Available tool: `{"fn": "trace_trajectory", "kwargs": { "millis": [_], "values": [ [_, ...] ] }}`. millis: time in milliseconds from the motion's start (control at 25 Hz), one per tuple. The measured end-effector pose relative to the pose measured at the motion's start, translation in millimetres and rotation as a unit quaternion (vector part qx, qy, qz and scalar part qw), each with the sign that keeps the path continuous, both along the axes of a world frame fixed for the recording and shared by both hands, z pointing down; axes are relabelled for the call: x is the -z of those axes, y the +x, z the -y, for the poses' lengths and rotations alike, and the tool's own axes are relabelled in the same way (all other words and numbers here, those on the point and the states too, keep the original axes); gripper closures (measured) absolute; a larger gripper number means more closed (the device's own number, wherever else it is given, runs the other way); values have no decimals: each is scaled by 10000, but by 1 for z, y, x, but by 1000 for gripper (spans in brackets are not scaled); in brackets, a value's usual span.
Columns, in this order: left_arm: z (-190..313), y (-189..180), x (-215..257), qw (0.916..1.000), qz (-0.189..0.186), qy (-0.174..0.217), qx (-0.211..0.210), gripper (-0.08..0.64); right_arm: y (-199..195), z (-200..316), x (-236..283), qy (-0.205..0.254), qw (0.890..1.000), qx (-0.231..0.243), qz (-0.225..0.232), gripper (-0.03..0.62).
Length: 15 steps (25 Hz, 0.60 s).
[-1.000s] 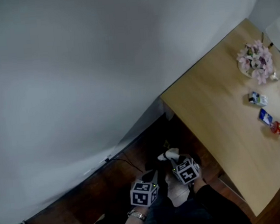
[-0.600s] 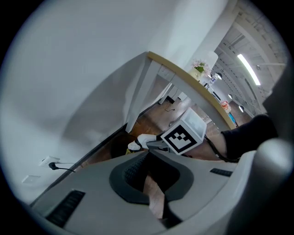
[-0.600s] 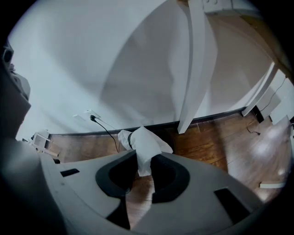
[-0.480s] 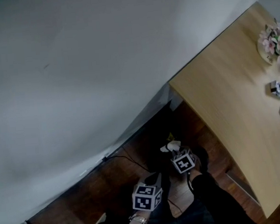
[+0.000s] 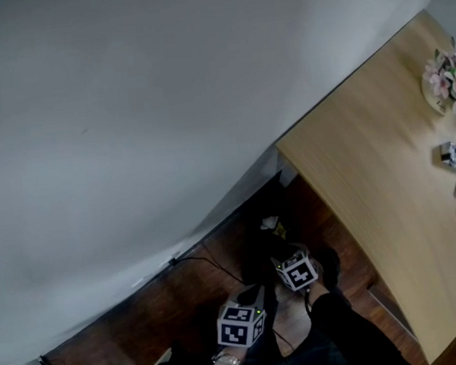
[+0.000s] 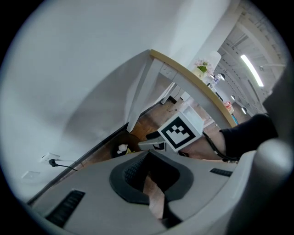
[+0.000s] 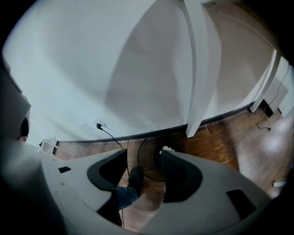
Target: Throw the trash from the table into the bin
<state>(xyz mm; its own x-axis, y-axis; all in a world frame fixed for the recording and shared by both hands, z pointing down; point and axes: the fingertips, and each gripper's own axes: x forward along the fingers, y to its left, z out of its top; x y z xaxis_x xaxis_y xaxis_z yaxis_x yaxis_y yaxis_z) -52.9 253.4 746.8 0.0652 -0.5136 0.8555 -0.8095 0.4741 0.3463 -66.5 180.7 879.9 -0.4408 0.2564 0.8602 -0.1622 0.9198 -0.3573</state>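
A dark round bin [image 5: 259,239] stands on the wood floor by the table's corner, with a white crumpled piece of trash [image 5: 270,223] inside it. My right gripper [image 5: 283,254] hangs just above the bin. Its jaws have just been opening and nothing is between them. In the right gripper view the right gripper [image 7: 142,156] looks down over the bin's rim [image 7: 139,158] and the white trash [image 7: 166,149]. My left gripper [image 5: 252,297] is beside it, and in its own view the left gripper [image 6: 148,173] has its jaws together with nothing gripped. Small packets [image 5: 454,154] lie on the table [image 5: 371,164].
A white wall fills the left side. A black cable [image 5: 205,262] runs from a wall socket [image 7: 97,124] across the floor. A white table leg [image 7: 195,69] stands behind the bin. A vase of flowers [image 5: 453,84] is on the table. The person's shoe [image 7: 134,179] is below my jaws.
The right gripper sank toward the bin and its jaws opened. The white trash that it held left the jaws and now lies in the bin. The left gripper lowered a little.
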Motion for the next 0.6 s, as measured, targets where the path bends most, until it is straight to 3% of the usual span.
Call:
{"fn": "trace_trajectory", "kwargs": {
  "millis": [160, 360, 600],
  "values": [
    [22, 7, 25, 9998, 103, 153, -97, 554, 22, 12, 46, 77, 9996, -103, 257, 353],
    [62, 21, 78, 9971, 215, 491, -549, 554, 41, 38, 140, -59, 9958, -424, 809, 353],
    [123, 63, 155, 9829, 384, 1089, -1438, 555, 92, 95, 268, 268, 9863, -826, 1405, 353]
  ]
}}
